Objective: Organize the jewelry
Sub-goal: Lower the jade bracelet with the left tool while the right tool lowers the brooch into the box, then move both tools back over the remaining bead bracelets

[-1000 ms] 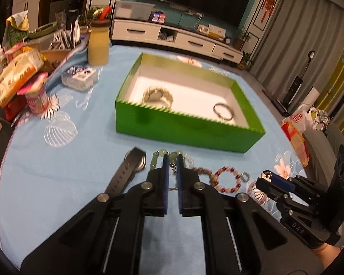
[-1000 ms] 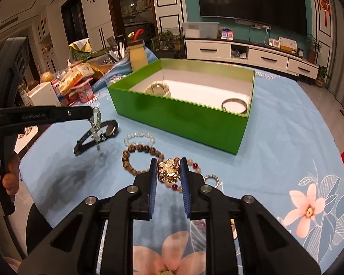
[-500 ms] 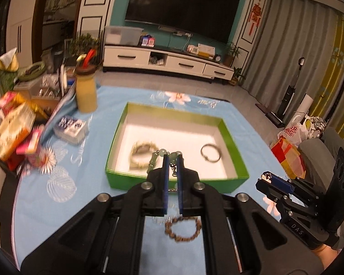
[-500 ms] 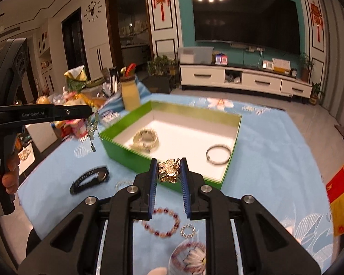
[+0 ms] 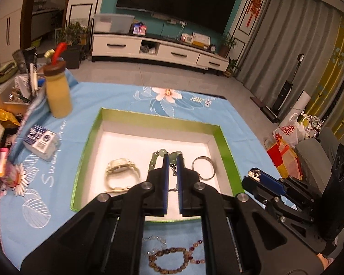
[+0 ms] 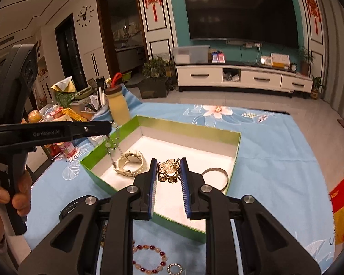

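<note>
Green, white-floored cardboard box (image 5: pixel 224 142) sits on your blue floral counter (image 5: pixel 80 98). Your left gripper (image 5: pixel 171 160), jaws clenched on a pale-green bead necklace (image 5: pixel 154 160), hangs above it; at its 3 o'clock, your right gripper (image 6: pixel 167 171) grasps a gold flower-shaped bracelet (image 6: pixel 168 171) over the box.

Teal wall (image 6: pixel 176 11), dark TV (image 6: pixel 240 11), white console (image 6: pixel 240 76), grey curtains (image 5: pixel 286 52).

Surface: table under a blue floral cloth (image 5: pixel 117 96).
Centre: green box (image 5: pixel 224 144).
Left side: yellow bottle (image 5: pixel 57 91), small printed packet (image 5: pixel 40 139), snack clutter.
Near edge: bead bracelets (image 6: pixel 149 259), small ring (image 6: pixel 174 269), black strap (image 6: pixel 68 208).
</note>
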Demonstrator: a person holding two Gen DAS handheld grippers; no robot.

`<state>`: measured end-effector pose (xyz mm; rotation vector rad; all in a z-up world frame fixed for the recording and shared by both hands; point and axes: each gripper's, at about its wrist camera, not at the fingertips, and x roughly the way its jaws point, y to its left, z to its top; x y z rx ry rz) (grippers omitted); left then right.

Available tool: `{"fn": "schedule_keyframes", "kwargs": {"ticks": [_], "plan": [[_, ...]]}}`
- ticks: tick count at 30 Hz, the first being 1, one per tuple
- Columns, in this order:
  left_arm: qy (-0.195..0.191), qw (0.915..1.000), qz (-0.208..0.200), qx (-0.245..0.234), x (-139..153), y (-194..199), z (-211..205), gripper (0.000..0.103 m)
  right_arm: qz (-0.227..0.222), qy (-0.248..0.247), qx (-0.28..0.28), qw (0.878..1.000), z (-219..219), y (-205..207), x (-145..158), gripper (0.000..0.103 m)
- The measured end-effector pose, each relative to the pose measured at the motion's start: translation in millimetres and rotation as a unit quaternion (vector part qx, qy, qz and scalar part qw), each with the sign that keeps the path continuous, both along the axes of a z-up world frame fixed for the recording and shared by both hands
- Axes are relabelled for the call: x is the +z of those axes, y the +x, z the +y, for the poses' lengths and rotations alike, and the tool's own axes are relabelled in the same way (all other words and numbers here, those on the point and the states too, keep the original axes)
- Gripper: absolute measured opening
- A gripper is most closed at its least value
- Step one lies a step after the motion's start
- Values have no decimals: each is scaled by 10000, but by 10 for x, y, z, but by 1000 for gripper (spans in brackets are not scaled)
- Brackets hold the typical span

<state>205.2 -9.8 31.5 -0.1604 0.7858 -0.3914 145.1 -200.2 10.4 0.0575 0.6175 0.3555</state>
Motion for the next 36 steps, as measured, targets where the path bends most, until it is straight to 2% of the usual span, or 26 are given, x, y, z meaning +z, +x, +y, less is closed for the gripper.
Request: {"fn": "schedule_keyframes", "kwargs": {"ticks": [7, 15, 16, 18, 19, 21, 22, 24, 26, 30, 36], "plan": [[120, 9986, 511, -45, -399, 372, -174, 6, 250, -131, -74, 9996, 62, 310, -193, 20], [296, 9963, 806, -5, -650, 613, -287, 6, 516, -286, -131, 9982, 123, 562, -372, 20], [294, 9961, 836, 4, -658, 629, -295, 9, 531, -278, -174, 9981, 116, 582, -381, 21], [256, 9961, 846, 42, -655, 629, -272, 25, 559, -190, -236, 9980, 75, 595, -383, 21], [249, 9963, 821, 49, -646, 624, -265, 29, 551, -156, -252, 9980, 60, 595, -378, 22], [279, 9970, 718, 73, -590, 569, -253, 44, 492, -73, -328, 9982, -6, 557, -340, 31], [278, 9973, 680, 80, -561, 550, -245, 47, 461, -27, -364, 9983, -47, 526, -317, 34], [278, 9978, 589, 128, -500, 480, -202, 65, 400, 44, -430, 9983, -138, 455, -256, 34], [228, 9983, 500, 172, -431, 392, -126, 74, 332, 84, -527, 9980, -252, 354, -196, 36], [132, 9988, 350, 316, -304, 170, 61, 83, 260, 185, -740, 9967, -488, 139, -125, 42], [-11, 9972, 302, 678, -225, -207, 440, 92, 366, 332, -992, 9938, -746, -198, -144, 43]]}}
